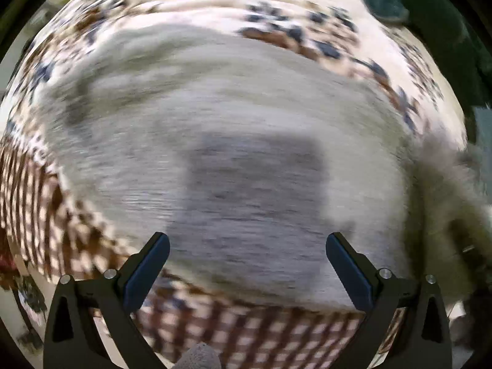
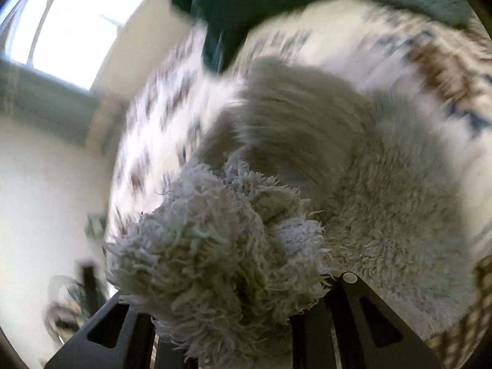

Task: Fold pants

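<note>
A: What is the left claw (image 1: 247, 246) doing?

B: It hangs over the pants (image 1: 230, 141), its two dark, flat-padded fingers (image 1: 147, 273) spread wide apart with nothing between them. Its blocky shadow falls on the cloth just ahead.

A: And the cloth itself?

B: Pale grey, fuzzy fleece, lying in a broad rounded sheet. The left view is smeared by motion, so the nap shows as streaks. It rests on a patterned cover (image 1: 246, 335): brown-and-cream checks near the claw, cream with brown and dark blue blotches farther off.

A: The right side?

B: The right claw (image 2: 233, 316) is clamped on the pants (image 2: 384, 215). A thick bunched wad of fleece bulges up out of it, shaggy and looped like sheepskin, hiding the fingertips; only the black frame shows on either side. The rest of the garment trails away in a soft heap onto the same blotched cover (image 2: 446, 70).

A: Anything else?

B: A dark green cloth (image 2: 233, 9) lies at the far edge, touching the cover, and a bright window (image 2: 77, 18) sits beyond, blurred.
</note>
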`<state>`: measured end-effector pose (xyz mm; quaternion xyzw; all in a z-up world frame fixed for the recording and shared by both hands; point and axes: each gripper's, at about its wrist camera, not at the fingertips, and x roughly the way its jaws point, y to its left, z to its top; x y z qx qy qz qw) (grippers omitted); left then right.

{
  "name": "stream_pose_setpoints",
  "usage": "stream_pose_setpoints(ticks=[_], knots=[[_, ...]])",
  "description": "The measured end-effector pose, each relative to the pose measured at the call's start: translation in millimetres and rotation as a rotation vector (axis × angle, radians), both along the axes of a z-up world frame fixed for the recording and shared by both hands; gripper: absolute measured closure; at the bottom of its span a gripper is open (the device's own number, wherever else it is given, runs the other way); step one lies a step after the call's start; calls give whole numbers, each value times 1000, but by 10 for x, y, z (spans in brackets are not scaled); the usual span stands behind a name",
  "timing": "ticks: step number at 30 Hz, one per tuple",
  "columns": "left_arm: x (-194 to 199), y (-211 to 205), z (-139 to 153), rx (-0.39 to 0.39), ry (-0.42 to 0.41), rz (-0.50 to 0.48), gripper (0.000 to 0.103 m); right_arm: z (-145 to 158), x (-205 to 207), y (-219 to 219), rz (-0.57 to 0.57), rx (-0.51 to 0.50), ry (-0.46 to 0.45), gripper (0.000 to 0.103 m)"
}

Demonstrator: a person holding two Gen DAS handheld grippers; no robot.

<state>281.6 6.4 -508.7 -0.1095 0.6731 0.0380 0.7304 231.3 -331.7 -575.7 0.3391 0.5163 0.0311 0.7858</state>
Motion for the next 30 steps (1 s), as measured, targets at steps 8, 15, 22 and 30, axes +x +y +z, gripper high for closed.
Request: stream_pose_setpoints(ticks=[8, 15, 22, 30], knots=[[20, 344, 111, -54, -17, 47, 0, -303, 67, 878, 314, -72, 181, 48], [407, -211, 288, -126, -70, -81, 0, 118, -267, 427, 226, 56, 153, 13], [590, -1094, -38, -215, -13, -261, 11, 33, -387, -412, -58, -105, 267, 12], [669, -1574, -202, -250, -90, -357, 92, -115, -651, -804, -242, -97, 370, 12]])
